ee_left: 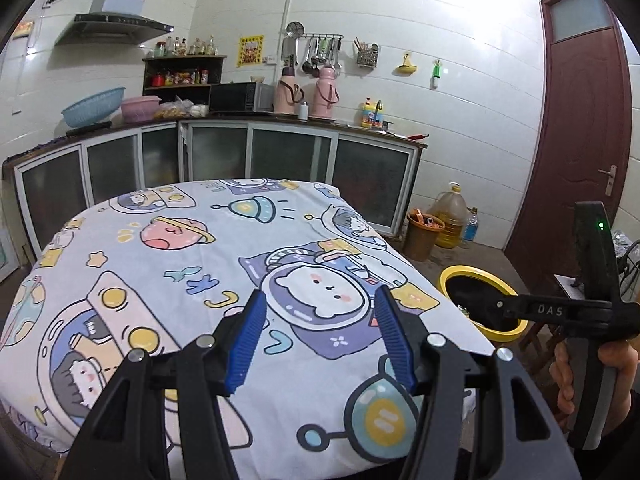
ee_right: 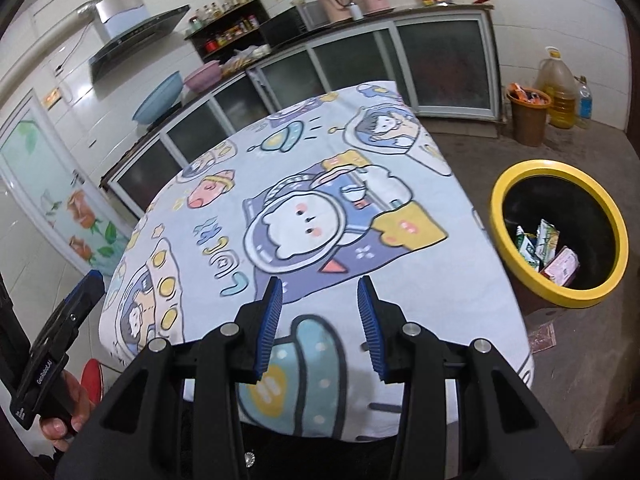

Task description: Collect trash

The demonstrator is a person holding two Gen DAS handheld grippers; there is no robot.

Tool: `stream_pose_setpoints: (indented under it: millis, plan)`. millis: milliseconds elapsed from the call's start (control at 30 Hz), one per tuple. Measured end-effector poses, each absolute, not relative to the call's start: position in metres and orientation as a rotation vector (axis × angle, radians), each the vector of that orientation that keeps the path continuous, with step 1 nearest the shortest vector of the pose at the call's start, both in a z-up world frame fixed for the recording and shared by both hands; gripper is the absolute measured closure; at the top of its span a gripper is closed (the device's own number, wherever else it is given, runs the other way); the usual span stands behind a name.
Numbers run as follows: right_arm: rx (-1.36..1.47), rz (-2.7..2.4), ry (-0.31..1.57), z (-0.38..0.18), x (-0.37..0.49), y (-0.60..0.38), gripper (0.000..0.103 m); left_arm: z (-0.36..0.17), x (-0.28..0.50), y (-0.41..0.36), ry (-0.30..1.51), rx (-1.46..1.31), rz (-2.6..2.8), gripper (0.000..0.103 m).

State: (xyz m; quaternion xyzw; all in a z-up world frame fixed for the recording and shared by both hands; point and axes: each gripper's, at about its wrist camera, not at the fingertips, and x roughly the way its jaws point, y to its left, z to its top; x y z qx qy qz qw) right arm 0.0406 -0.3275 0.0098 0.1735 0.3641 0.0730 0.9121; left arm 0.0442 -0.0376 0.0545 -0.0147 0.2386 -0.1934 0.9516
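The worktop (ee_left: 192,248) sat under a cartoon space-print cloth (ee_right: 320,208), with nothing lying on the stretch both cameras showed. The left gripper (ee_left: 320,332) hovered over it, its two blue fingers (ee_left: 248,340) spread apart with only cloth showing between them. The right gripper (ee_right: 320,320) hung above the near edge, fingers (ee_right: 268,328) also apart and gripping nothing. Beside the worktop, on the floor, stood one yellow-rimmed bin (ee_right: 520,184), and the trash was in there: several wrappers (ee_right: 540,244), green-and-white ones plus a pink packet, piled at the bottom. Further back one brown bucket (ee_right: 526,120) held orange packets, with one big oil jug (ee_right: 558,84) and one small bottle (ee_right: 584,98) just beside it. Two pink flasks (ee_left: 304,92) stood on the back counter (ee_left: 256,118), two bowls (ee_left: 112,106) further left. One scrap (ee_right: 542,336) lay on the floor near the bin.
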Motion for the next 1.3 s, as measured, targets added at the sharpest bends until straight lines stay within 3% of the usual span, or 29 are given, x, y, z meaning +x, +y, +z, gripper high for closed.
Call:
stream_pose_setpoints:
  millis: [100,200,333,433,633,700,767,833,1033,1300]
  plan:
    - [0.335,0.165,0.733,0.010,0.032,-0.314,0.063,0.055,0.031,-0.034,0.476,-0.035,-0.391,0.050]
    - [0.302,0.150,0.693,0.012,0.019,-0.301,0.057,0.054,0.018,-0.031,0.454,-0.041,-0.370,0.038]
    - [0.225,0.095,0.631,0.012,0.002,-0.282,0.055,0.052,0.005,-0.026,0.424,-0.035,-0.344,0.037]
    - [0.192,0.071,0.597,0.009,-0.006,-0.272,0.045,0.048,0.000,-0.019,0.430,-0.062,-0.341,0.033]
    - [0.128,0.037,0.557,-0.001,-0.017,-0.255,0.044,0.038,-0.008,-0.006,0.438,-0.092,-0.286,0.033]
    - [0.121,0.016,0.530,-0.003,-0.022,-0.252,0.040,0.033,-0.012,-0.002,0.439,-0.096,-0.266,0.027]
    - [0.121,0.001,0.501,-0.005,-0.028,-0.251,0.033,0.029,-0.017,0.004,0.432,-0.131,-0.255,0.012]
    - [0.116,-0.009,0.473,-0.006,-0.033,-0.248,0.026,0.029,-0.022,0.008,0.414,-0.143,-0.242,0.008]
    - [0.119,-0.068,0.397,-0.006,-0.046,-0.250,0.010,0.035,-0.026,0.005,0.387,-0.127,-0.209,0.008]
    - [0.135,-0.090,0.360,-0.007,-0.053,-0.252,0.008,0.035,-0.025,-0.001,0.401,-0.096,-0.183,0.008]
